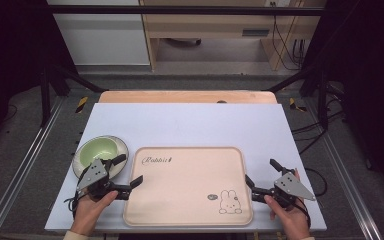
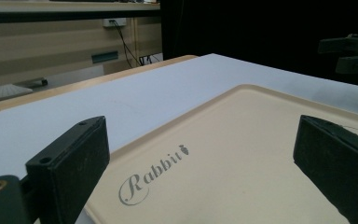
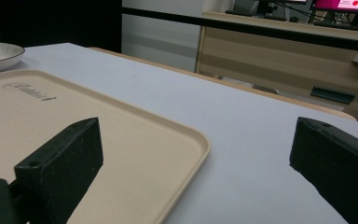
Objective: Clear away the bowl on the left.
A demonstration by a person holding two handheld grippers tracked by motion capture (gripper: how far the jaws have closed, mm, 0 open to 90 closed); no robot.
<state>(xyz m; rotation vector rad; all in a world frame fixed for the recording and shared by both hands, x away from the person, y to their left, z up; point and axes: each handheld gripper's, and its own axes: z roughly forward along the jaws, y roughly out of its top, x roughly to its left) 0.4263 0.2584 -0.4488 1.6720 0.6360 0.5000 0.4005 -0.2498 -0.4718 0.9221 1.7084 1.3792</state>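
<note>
Jaws on both grippers are standing wide open, gripping nothing. Left gripper (image 1: 128,171) is sitting at the near-left of the pale lilac-grey tabletop (image 1: 190,125), held in the person's left hand (image 1: 92,207); one jaw is reaching over the left edge of the beige rectangular plastic tray with rounded corners (image 1: 190,200), the other is pointing toward the saucer beside it. Right gripper (image 1: 261,172) is sitting just off the tray's right edge, held in the person's right hand (image 1: 291,216), jaws pointing up and left, not touching the tray as far as can be told.

Tray is lying flat at the near centre of the tabletop. Grey script "Rabbit" with a small carrot mark is printing across its upper-left corner, readable in the left gripper view (image 2: 153,175); in the right gripper view the same script (image 3: 29,91) is showing foreshortened and blurred. Line-drawn rabbit cartoon (image 1: 230,202) is sitting at the tray's near-right corner with a small dark round mark (image 1: 211,197) just left of it, too small to read.

Pale green ceramic cup (image 1: 98,150) is sitting on a white round saucer (image 1: 121,145) just left of the tray's far-left corner, partly behind the left gripper.
</note>
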